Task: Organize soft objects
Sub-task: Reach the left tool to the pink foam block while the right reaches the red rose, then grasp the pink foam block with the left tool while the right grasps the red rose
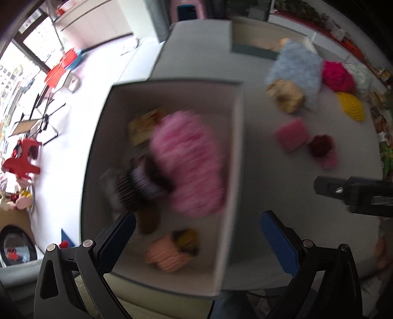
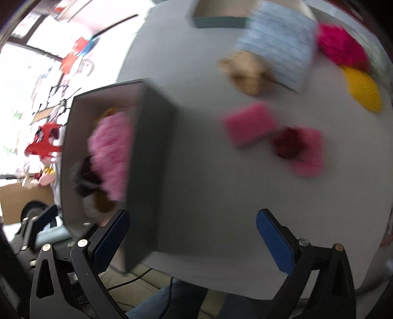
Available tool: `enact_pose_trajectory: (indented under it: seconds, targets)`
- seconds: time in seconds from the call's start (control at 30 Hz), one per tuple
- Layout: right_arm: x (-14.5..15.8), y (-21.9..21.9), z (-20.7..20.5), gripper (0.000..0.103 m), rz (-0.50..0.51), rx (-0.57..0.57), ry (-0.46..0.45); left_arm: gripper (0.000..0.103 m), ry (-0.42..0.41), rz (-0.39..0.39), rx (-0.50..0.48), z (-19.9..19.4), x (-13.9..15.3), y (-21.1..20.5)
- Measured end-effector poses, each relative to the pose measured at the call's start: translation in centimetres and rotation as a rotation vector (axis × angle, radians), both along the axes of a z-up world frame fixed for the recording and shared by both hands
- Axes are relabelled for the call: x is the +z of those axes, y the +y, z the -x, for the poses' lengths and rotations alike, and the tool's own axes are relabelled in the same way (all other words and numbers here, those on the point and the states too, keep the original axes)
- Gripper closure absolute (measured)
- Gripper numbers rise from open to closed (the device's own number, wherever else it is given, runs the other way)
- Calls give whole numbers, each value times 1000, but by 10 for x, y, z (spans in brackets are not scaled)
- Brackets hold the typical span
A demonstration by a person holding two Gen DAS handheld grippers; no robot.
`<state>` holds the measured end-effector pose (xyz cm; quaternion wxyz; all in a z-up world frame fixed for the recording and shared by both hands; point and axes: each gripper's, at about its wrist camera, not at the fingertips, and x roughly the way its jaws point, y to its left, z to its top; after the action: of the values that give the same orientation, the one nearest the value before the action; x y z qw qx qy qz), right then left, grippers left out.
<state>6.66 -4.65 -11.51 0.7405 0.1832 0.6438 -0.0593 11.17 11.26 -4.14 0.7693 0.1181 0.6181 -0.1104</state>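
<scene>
A grey open box [image 1: 237,137] [image 2: 152,147] sits on the white table [image 1: 270,186]. Inside lie a fluffy pink soft item [image 1: 189,164] [image 2: 110,149], a dark striped one [image 1: 140,186], an orange striped one [image 1: 164,255] and a yellowish one [image 1: 145,125]. My left gripper [image 1: 200,241] hovers open above the box's near end, empty. My right gripper [image 2: 192,239] is open and empty over the table right of the box. On the table lie a pink sponge [image 1: 291,133] [image 2: 250,124], a dark red pompom [image 1: 320,146] [image 2: 287,142], a blue fluffy item [image 1: 297,71] [image 2: 280,51], a tan plush [image 1: 286,95] [image 2: 248,73], a magenta item [image 1: 337,74] [image 2: 341,45] and a yellow knit [image 1: 351,105] [image 2: 363,89].
A second box [image 1: 250,49] [image 2: 218,19] stands at the table's far side. The other gripper's black body [image 1: 356,193] shows at the right of the left wrist view. Red stools [image 1: 23,159] and folding chairs stand on the floor left of the table. Both views are blurred.
</scene>
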Motion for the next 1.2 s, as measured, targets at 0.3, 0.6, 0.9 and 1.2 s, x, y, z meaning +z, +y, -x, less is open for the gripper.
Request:
enact_pose_trajectory:
  seconds: [0.3,0.6,0.9,1.2]
  targets:
    - [-54,-97,17,0,136,-98,144,1,185,189,86,-28,-25,-89]
    - [-64,-109,-1,0,220,7,122,1,252,115,204,-64,-81,-133]
    - [-58,-119,-4,0,223,67,92,1,285,51,262,-87,-127,-157]
    - [-57,-134,10,0,188,39,89,0,328,10,304,-86,-144,-164]
